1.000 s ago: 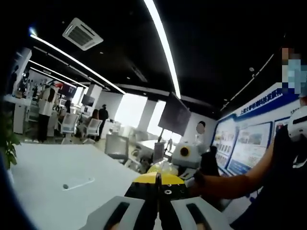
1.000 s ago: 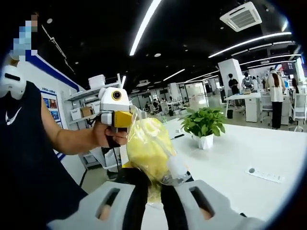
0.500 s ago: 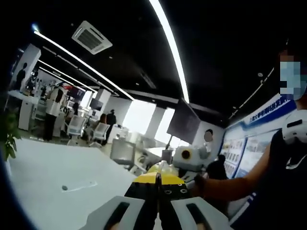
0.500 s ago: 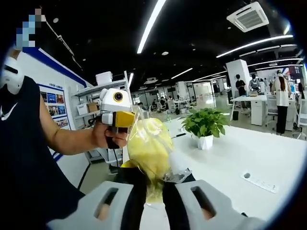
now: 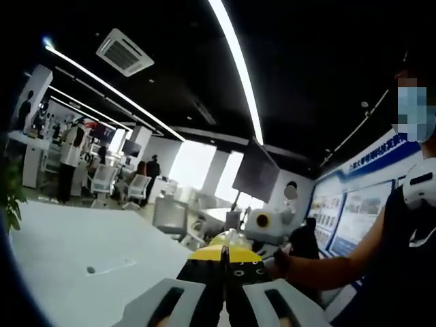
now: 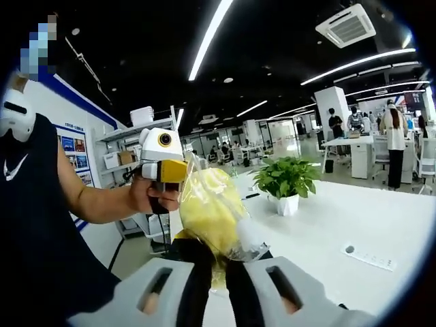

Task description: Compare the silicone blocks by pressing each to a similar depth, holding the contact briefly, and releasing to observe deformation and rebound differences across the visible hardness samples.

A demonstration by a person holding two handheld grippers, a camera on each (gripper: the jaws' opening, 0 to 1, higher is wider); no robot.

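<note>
Left gripper view: the left gripper (image 5: 225,283) points across a white table (image 5: 75,245), its fingers drawn together on the near end of a yellow block (image 5: 229,240) that pokes up just past the tips. Beyond it the right gripper (image 5: 262,221) meets the same block from the far side, held in a person's hand (image 5: 281,262).

Right gripper view: the right gripper (image 6: 212,272) has its fingers pinched narrow on the block (image 6: 208,211), which sits in a clear bag (image 6: 242,238) and bulges above them. The left gripper (image 6: 163,167) touches the block's upper far end. A potted plant (image 6: 286,180) stands on the table (image 6: 354,218) well behind.

The block hangs in the air between the two tools, clear of the table. This reads as the hold stage of a squeeze on one sample. The next move probably calls for easing the fingers apart slowly while keeping one grip, so that the block's rebound shows and it does not drop.
</note>
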